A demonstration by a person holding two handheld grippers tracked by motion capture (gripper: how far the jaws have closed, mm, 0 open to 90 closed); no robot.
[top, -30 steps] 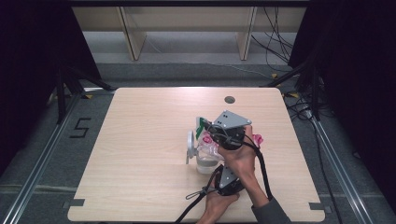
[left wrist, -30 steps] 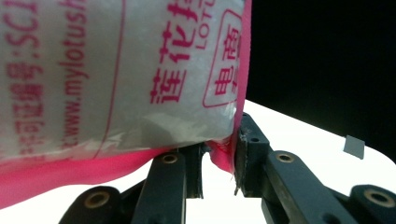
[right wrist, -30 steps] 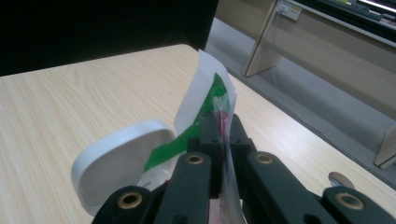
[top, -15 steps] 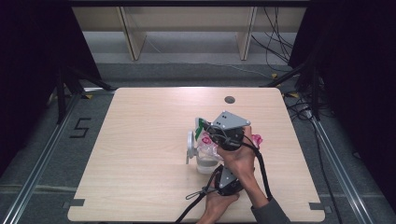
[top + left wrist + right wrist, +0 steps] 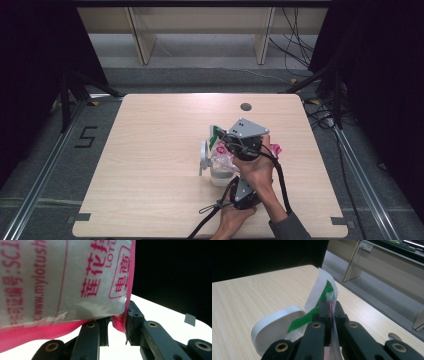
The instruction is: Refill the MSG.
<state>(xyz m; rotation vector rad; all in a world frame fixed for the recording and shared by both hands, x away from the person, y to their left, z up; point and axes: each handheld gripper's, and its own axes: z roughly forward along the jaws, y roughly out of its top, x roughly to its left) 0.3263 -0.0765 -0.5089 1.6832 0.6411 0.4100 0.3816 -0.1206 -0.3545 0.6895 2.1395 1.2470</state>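
Note:
A clear plastic bag (image 5: pixel 62 282) with pink print and a pink bottom seam hangs over a clear round container (image 5: pixel 221 175) near the table's middle right. My left gripper (image 5: pixel 117 326) holds a corner of that pink seam; it sits low by the front edge (image 5: pixel 240 187), partly hidden under a hand. My right gripper (image 5: pixel 331 307), with the grey plate on top (image 5: pixel 223 142), is shut on the bag's thin upper film, beside a white and green flap (image 5: pixel 320 291). A white round lid (image 5: pixel 274 327) stands on edge at the container's left (image 5: pixel 203 155).
The wooden table (image 5: pixel 150 150) has a round dark hole (image 5: pixel 245 106) near its far edge. A pink scrap (image 5: pixel 275 149) lies right of the hands. Cables trail off the front edge. Shelf legs (image 5: pixel 142 42) stand on the floor behind the table.

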